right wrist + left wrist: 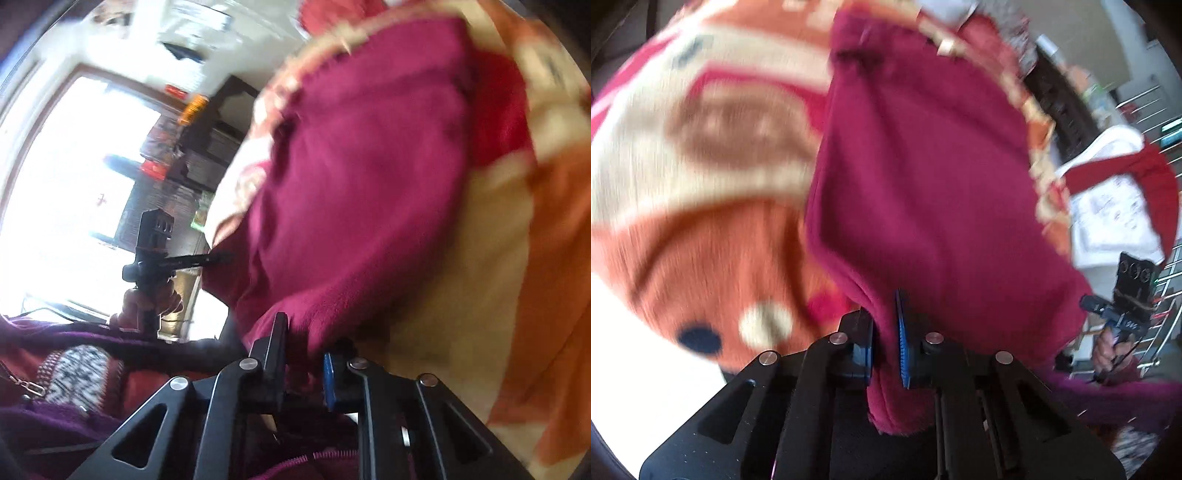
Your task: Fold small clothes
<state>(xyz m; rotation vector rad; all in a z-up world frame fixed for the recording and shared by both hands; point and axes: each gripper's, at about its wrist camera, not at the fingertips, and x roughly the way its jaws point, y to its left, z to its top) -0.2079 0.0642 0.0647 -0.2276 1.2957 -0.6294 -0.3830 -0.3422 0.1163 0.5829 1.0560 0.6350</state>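
Observation:
A magenta fleece garment (923,184) hangs stretched between both grippers above a patterned blanket. My left gripper (885,332) is shut on one edge of the garment, with cloth bunched between its jaws. My right gripper (304,354) is shut on the garment (362,177) at another edge. Each gripper shows in the other's view: the right one (1123,314) at the far right of the left wrist view, the left one (155,254) at the left of the right wrist view. Both views are motion-blurred.
An orange, cream and red patterned blanket (701,166) lies under the garment and also shows in the right wrist view (517,258). A white and red cloth (1115,192) lies at the right. A bright window (66,177) and dark shelves (207,147) stand behind. The person's purple sleeve (55,339) is low left.

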